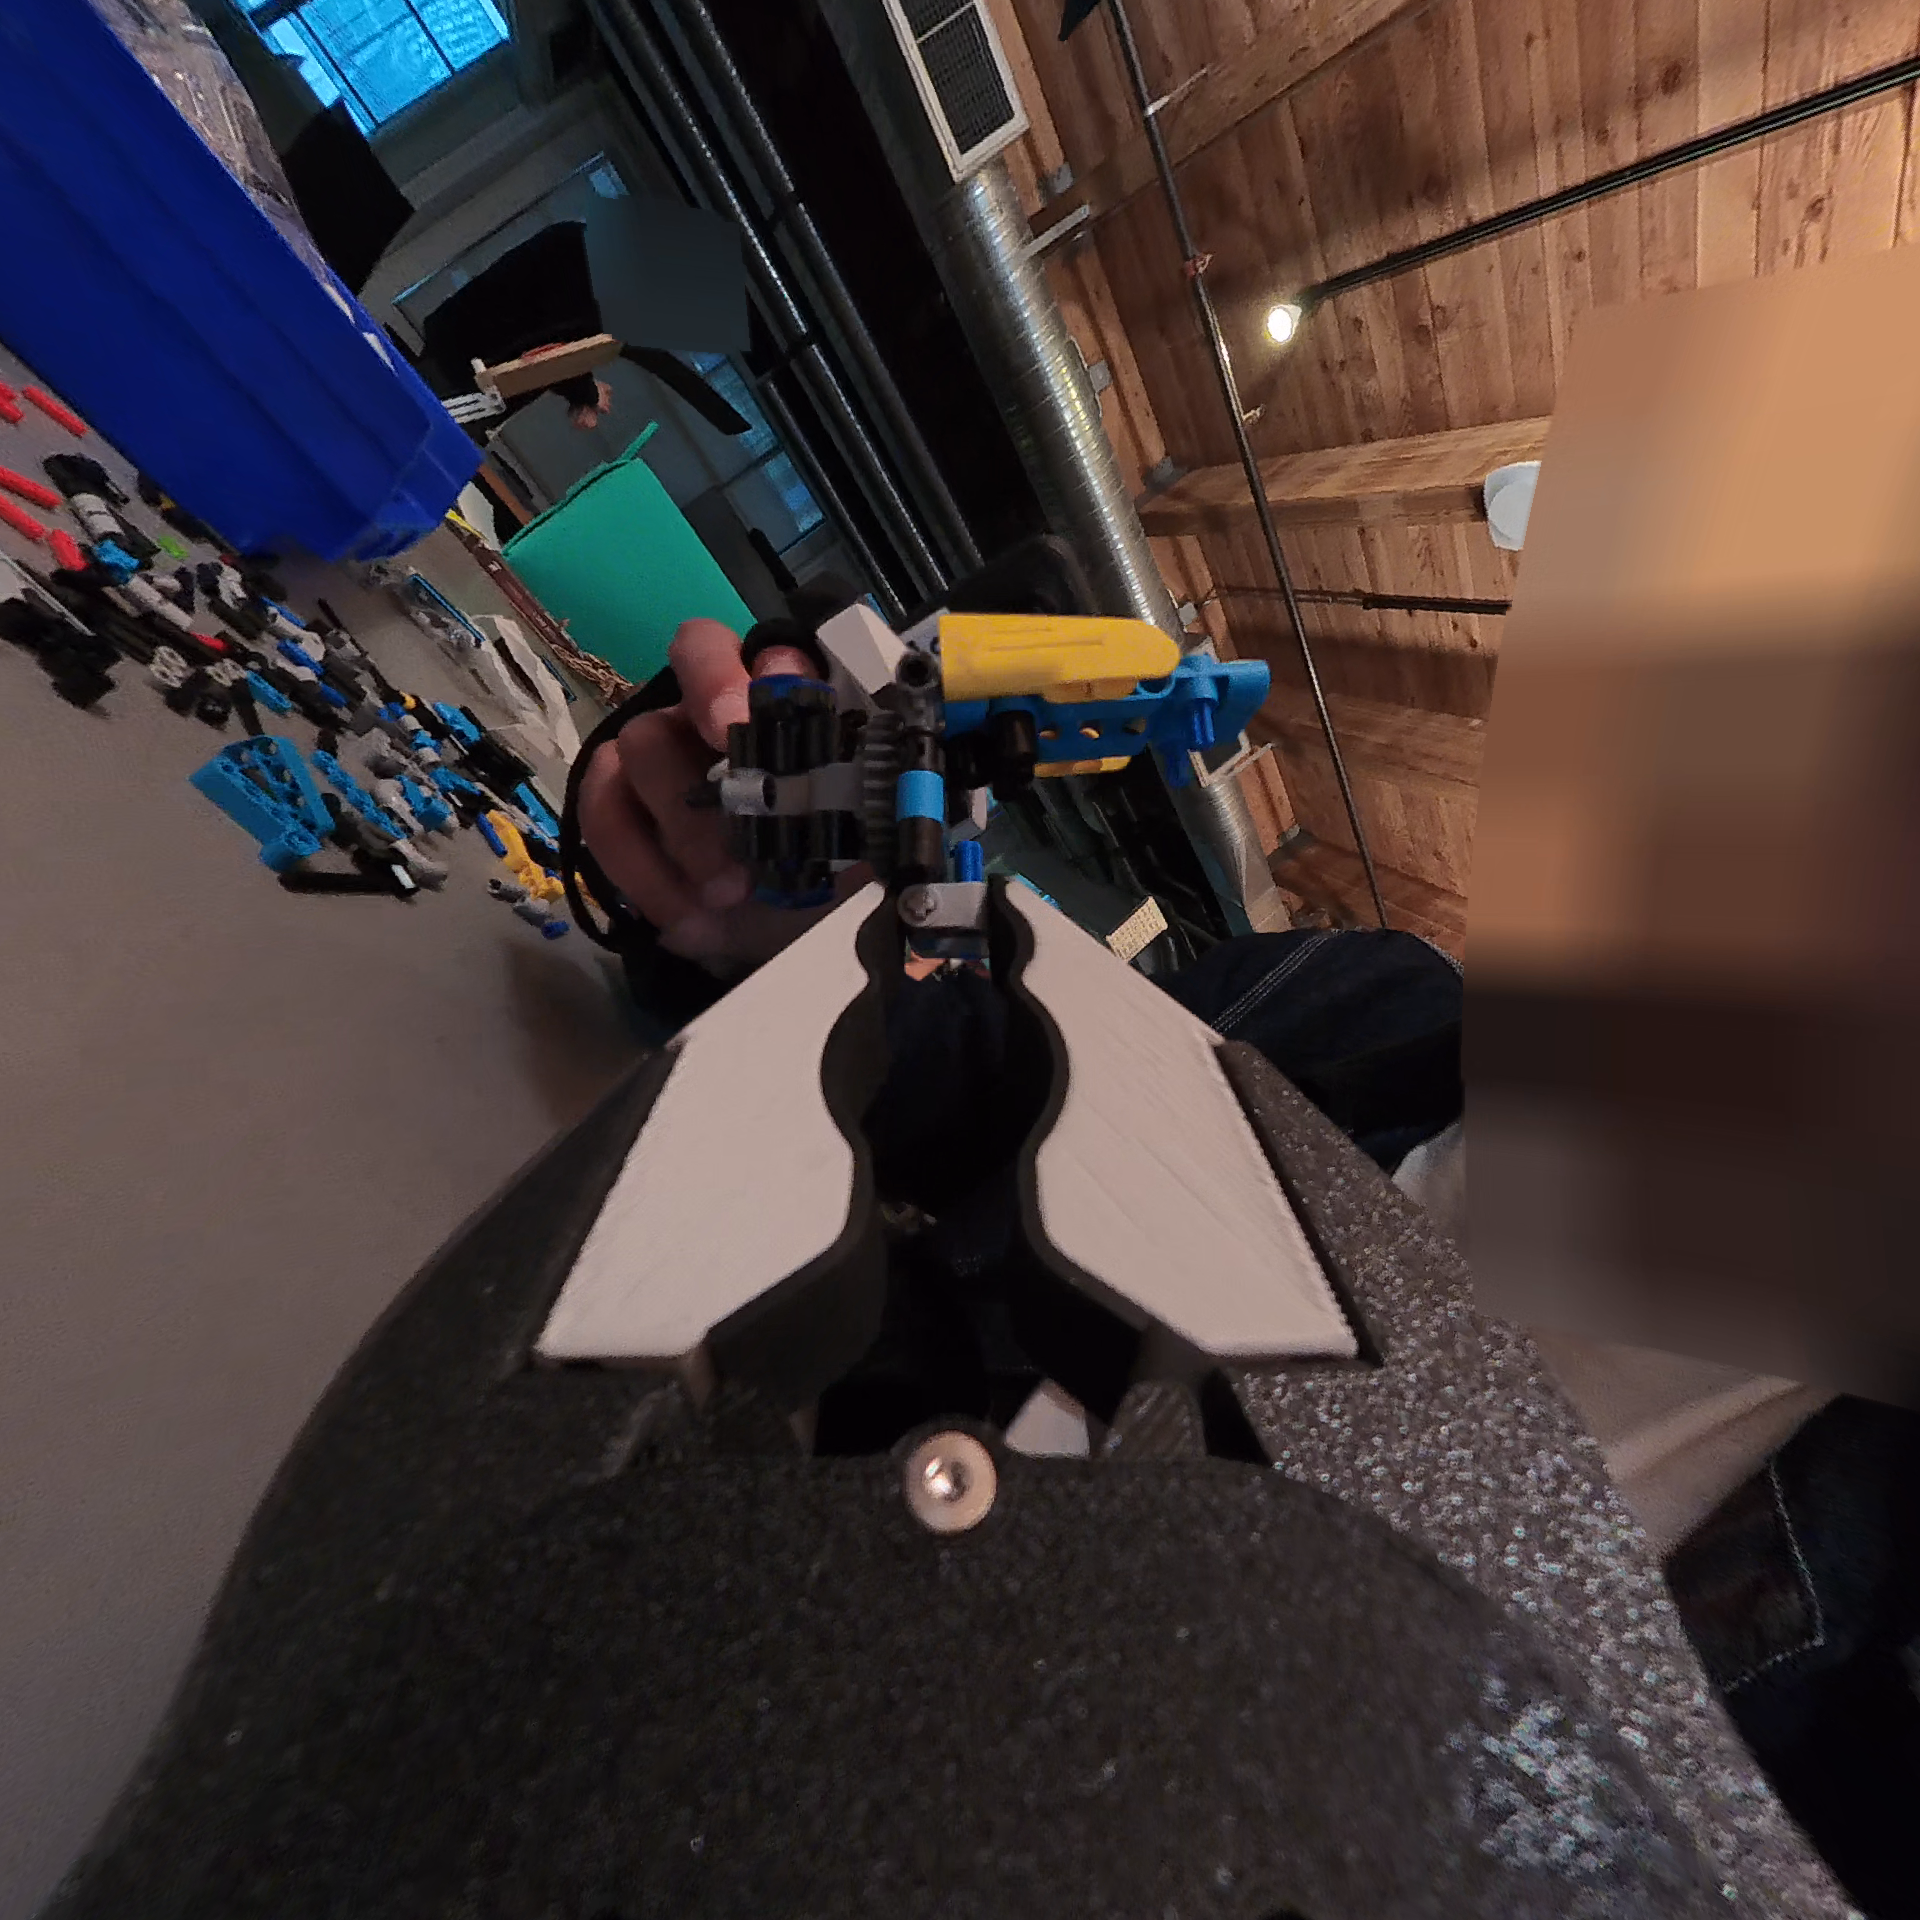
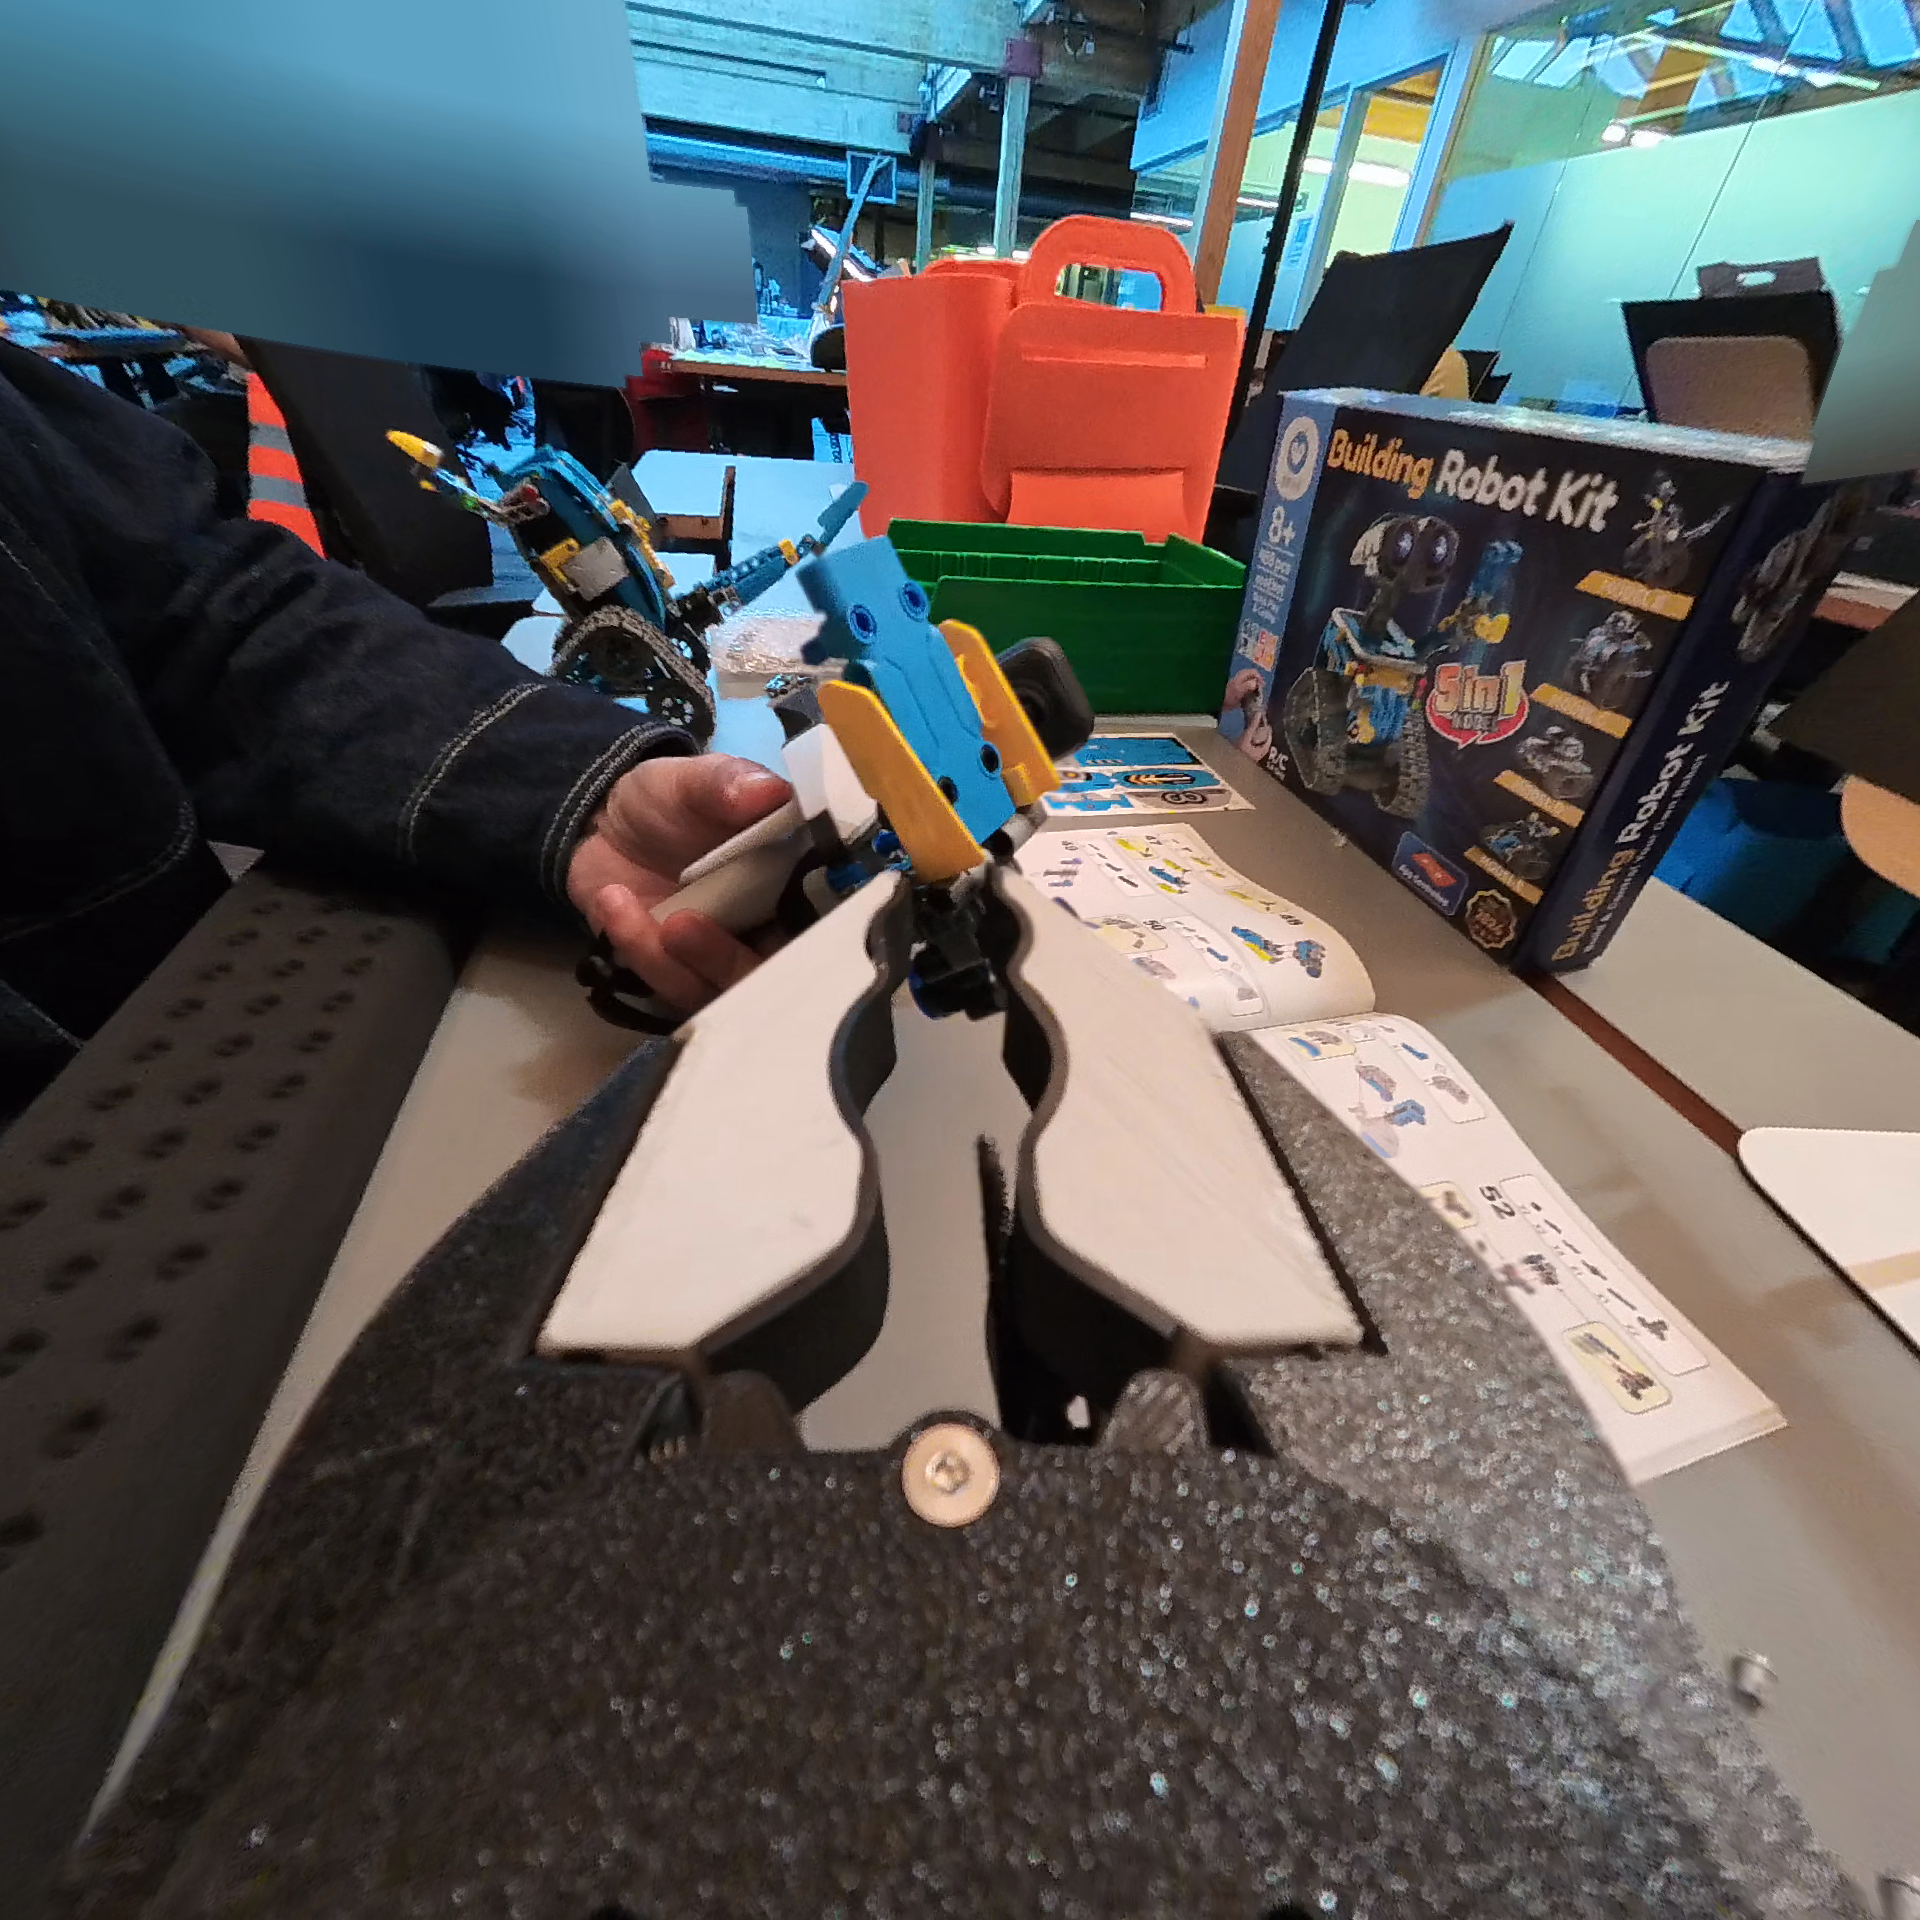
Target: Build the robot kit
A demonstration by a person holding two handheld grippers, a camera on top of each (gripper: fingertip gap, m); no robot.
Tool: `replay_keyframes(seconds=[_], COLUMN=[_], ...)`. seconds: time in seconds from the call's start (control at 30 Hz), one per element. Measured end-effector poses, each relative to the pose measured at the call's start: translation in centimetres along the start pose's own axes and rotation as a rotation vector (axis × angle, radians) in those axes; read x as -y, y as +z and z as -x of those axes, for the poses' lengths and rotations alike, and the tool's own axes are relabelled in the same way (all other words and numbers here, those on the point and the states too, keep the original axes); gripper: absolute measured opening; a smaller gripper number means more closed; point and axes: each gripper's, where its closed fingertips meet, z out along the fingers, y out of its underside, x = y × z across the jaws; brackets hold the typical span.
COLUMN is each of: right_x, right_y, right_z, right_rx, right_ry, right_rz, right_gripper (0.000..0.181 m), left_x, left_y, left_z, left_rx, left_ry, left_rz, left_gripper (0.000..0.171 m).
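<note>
Brick sub-assembly (image 1: 966,748), blue/yellow/black with a gear, is up off the grey worktop (image 1: 208,1039), pinched from two sides at once

Left to right in left wrist view: blue bin (image 1: 208,343) at the far left edge of the worktop, loose parts (image 1: 260,707) in red, black, blue and yellow spread in front of it, green roll (image 1: 613,561) behind. Left gripper (image 1: 943,914) has fingers narrow, tips clamped on a small grey/blue piece at the base of the build. A hand (image 1: 665,790) shows behind it, around the other gripper's handle

Right wrist view: dark sleeve (image 2: 260,675) and hand at left, tracked brick vehicle (image 2: 613,613) behind, orange bag (image 2: 1039,405) and green tray (image 2: 1091,613) mid-back, open instruction booklet (image 2: 1351,1060) right of centre, kit box (image 2: 1507,675) towards the right edge. Right gripper (image 2: 951,914) also narrow, tips closed on the black/blue lower stub of the same build (image 2: 914,707)

Risks, as I read it: both holds sit on small end pieces, so any twist or pull between the two grippers could pop a pin joint and drop a section onto the worktop. Left grip looks shallow, could slip
</note>
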Motion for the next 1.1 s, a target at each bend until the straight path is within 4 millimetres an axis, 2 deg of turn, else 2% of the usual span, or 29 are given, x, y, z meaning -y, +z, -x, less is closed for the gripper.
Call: replay_keyframes(seconds=[0.17, 0.23, 0.33, 0.43, 0.53, 0.67, 0.73, 0.77, 1.0, 1.1], right_x=[0.1, 0.0, -0.1, -0.4, -0.5, -1.0, -1.0, -0.9, -1.0, -0.5], right_y=[0.0, 0.0, 0.0, 0.3, 1.0, 1.6, 1.6, 1.6, 1.5, 1.2], right_z=[0.0, 0.1, 0.3, -0.6, -0.2, -0.6, -0.8, -0.8, -0.9, -1.0], right_rx=[-0.071, -0.083, -0.087, -0.228, -0.324, -0.396, -0.423, -0.430, -0.431, -0.446], right_ry=[-0.128, -0.151, -0.122, -0.246, -0.424, -0.477, -0.507, -0.521, -0.516, -0.504], right_rz=[0.036, 0.047, 0.049, 0.122, 0.202, 0.258, 0.273, 0.272, 0.273, 0.255], right_gripper=[0.015, 0.040, 0.045, 0.063, 0.064, 0.062, 0.042, 0.041, 0.041, 0.057], left_x=[0.1, 0.5, 0.8, 1.1, 1.4, 1.3, 1.2, 1.2, 1.3, 1.7], left_y=[-0.1, -0.3, -0.5, -0.5, -0.5, -0.3, -0.1, -0.1, -0.2, -0.6], left_z=[0.0, -0.2, -0.3, -0.3, -0.1, -0.1, -0.2, -0.2, 0.0, 0.3], left_rx=[0.008, 0.003, 0.011, 0.014, 0.013, 0.013, 0.010, 0.011, 0.041, 0.055], left_ry=[-0.011, -0.009, 0.001, -0.005, -0.027, -0.038, -0.037, -0.035, -0.009, -0.009], left_rz=[-0.004, -0.026, -0.039, -0.065, -0.101, -0.111, -0.112, -0.112, -0.113, -0.134], left_gripper=[0.014, 0.014, 0.014, 0.014, 0.014, 0.014, 0.015, 0.015, 0.015, 0.014])
